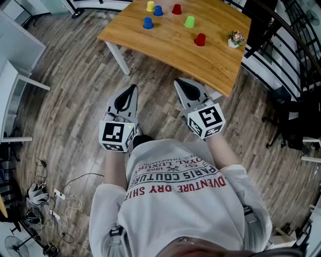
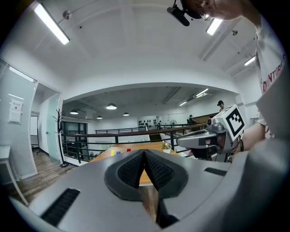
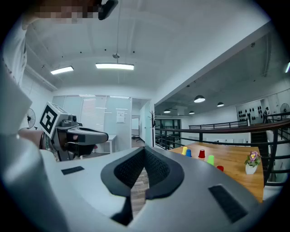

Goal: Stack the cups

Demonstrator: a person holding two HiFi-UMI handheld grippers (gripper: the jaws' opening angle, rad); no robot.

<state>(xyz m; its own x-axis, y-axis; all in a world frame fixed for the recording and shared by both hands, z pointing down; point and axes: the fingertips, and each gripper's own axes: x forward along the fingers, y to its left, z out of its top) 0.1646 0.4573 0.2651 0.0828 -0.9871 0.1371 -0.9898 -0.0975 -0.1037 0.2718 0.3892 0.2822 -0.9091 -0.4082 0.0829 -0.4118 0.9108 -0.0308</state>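
Observation:
Several small upturned cups stand on the wooden table [image 1: 165, 42] ahead: a yellow cup [image 1: 150, 6], two blue cups [image 1: 158, 10] [image 1: 148, 23], a green cup [image 1: 189, 21] and two red cups [image 1: 176, 9] [image 1: 200, 39]. All stand apart, none stacked. My left gripper [image 1: 132, 88] and right gripper [image 1: 178, 82] hang side by side over the floor, short of the table's near edge. Both are shut with nothing between the pads. In the right gripper view the right gripper [image 3: 145, 149] points left of the cups [image 3: 201, 153]. In the left gripper view the left gripper [image 2: 144, 152] points at the table.
A small potted flower [image 1: 234, 38] sits at the table's right end. A black railing [image 1: 288, 45] runs behind and to the right of the table, and a dark chair [image 1: 293, 125] stands at the right. White desks [image 1: 15, 75] line the left, with cables [image 1: 55, 196] on the floor.

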